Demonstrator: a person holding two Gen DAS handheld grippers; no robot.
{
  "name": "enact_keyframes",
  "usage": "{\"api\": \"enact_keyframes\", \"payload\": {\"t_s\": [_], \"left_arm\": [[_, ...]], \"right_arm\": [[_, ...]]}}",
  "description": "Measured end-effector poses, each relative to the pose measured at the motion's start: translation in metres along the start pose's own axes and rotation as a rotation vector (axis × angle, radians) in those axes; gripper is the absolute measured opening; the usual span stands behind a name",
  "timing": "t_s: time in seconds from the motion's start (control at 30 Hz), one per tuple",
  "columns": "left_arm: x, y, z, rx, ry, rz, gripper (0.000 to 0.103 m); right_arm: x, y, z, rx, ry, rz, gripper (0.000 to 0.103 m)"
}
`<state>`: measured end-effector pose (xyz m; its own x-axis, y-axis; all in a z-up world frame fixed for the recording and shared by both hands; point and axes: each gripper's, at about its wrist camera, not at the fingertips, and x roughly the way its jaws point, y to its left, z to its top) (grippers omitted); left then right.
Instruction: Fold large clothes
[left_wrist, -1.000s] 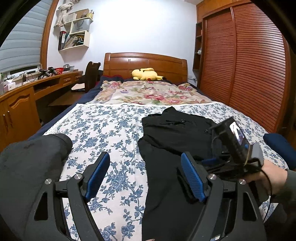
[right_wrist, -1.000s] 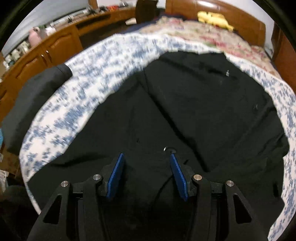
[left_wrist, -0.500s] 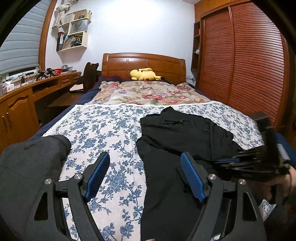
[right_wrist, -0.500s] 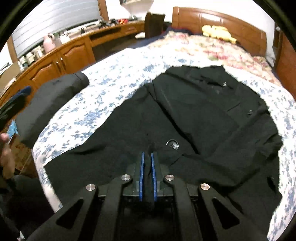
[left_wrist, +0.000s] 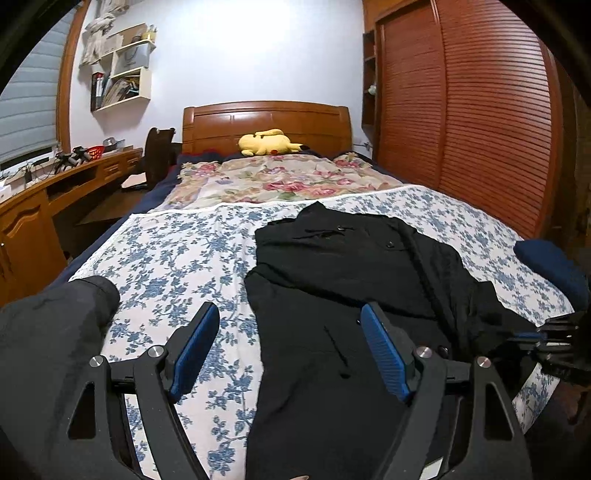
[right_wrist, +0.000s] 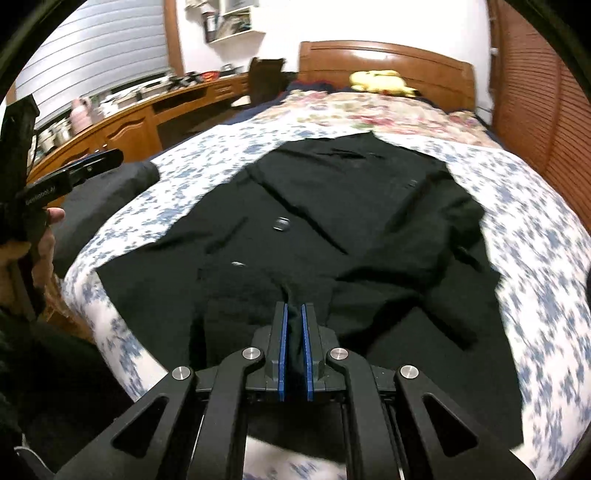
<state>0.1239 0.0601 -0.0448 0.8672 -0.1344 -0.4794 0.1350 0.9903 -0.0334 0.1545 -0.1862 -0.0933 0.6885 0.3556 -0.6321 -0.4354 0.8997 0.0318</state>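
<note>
A large black coat (left_wrist: 351, 280) lies spread on the blue-flowered bedspread (left_wrist: 173, 251), collar toward the headboard. It fills the middle of the right wrist view (right_wrist: 351, 221). My right gripper (right_wrist: 293, 325) is shut on a fold of the black coat at its near hem and has pulled it up and back. It shows at the right edge of the left wrist view (left_wrist: 535, 338). My left gripper (left_wrist: 291, 332) is open and empty above the coat's left edge. It shows at the left of the right wrist view (right_wrist: 96, 162).
A dark grey garment (left_wrist: 48, 332) lies on the bed's near left corner. A yellow plush toy (left_wrist: 267, 142) sits by the wooden headboard (left_wrist: 266, 118). A wooden desk (left_wrist: 44, 199) runs along the left, a louvred wardrobe (left_wrist: 480, 110) along the right. A dark blue item (left_wrist: 550, 262) lies at the right edge.
My right gripper closed on the coat's near hem and has drawn it back toward me, so the coat looks further away. My left gripper stayed open and nearly still.
</note>
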Motion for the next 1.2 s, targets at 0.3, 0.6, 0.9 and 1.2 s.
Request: {"api": "enact_keyframes", "payload": {"t_s": [0.3,0.6,0.9,1.2], "left_arm": [[0.01,-0.023,0.002,0.03,0.023,-0.034,0.08],[0.018,-0.045,0.001,0.061,0.04,-0.057,0.08],[0.019,-0.055,-0.002,0.08,0.054,-0.068,0.08],[0.024,-0.071,-0.007,0.098,0.08,-0.101,0.08]], "right_arm": [[-0.03,-0.043,-0.036,0.126,-0.008,-0.087,0.007],[-0.05,-0.039,-0.028,0.099,0.043,-0.156,0.016],[-0.087,-0.028,-0.012,0.064,-0.046,-0.189,0.045],[-0.034,-0.022,-0.005,0.02,0.069,-0.11,0.045]]}}
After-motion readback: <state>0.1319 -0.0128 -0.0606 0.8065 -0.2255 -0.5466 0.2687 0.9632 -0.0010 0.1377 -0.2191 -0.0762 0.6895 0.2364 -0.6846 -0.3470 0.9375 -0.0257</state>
